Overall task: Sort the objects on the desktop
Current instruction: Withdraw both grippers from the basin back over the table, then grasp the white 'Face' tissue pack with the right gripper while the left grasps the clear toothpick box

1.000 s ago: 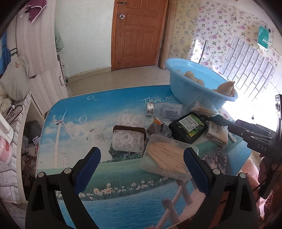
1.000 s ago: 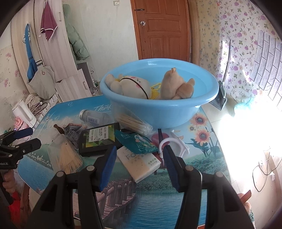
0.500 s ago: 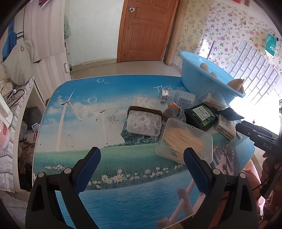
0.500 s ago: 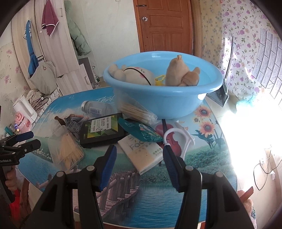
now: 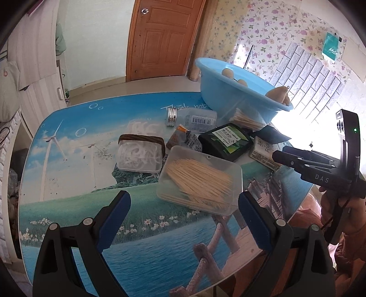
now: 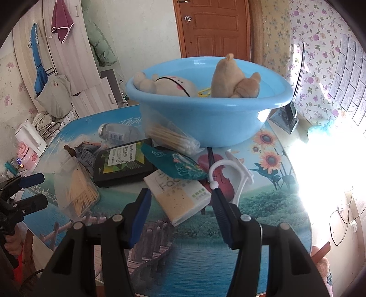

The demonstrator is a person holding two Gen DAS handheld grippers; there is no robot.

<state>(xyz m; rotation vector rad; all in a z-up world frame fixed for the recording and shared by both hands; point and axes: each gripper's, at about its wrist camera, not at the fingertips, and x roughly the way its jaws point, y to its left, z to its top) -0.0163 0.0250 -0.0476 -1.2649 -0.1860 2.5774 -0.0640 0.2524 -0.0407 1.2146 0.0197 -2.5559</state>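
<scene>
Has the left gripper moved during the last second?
Yes. In the left wrist view, the left gripper has come nearer the toothpick box, which now looks larger and lies nearer the fingers, while the table keeps still.

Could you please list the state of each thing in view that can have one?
Left gripper: open, empty.
Right gripper: open, empty.
Clear plastic toothpick box: closed, lying flat.
Blue plastic basin: upright, holding plush toys.
Clear plastic bottle: capped, on its side.
Brown wooden door: shut.

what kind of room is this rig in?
Likely a lived-in home room: floral wallpaper, a wooden door, a towel hanging on the wall, and a scenic-print table cluttered with household odds.
</scene>
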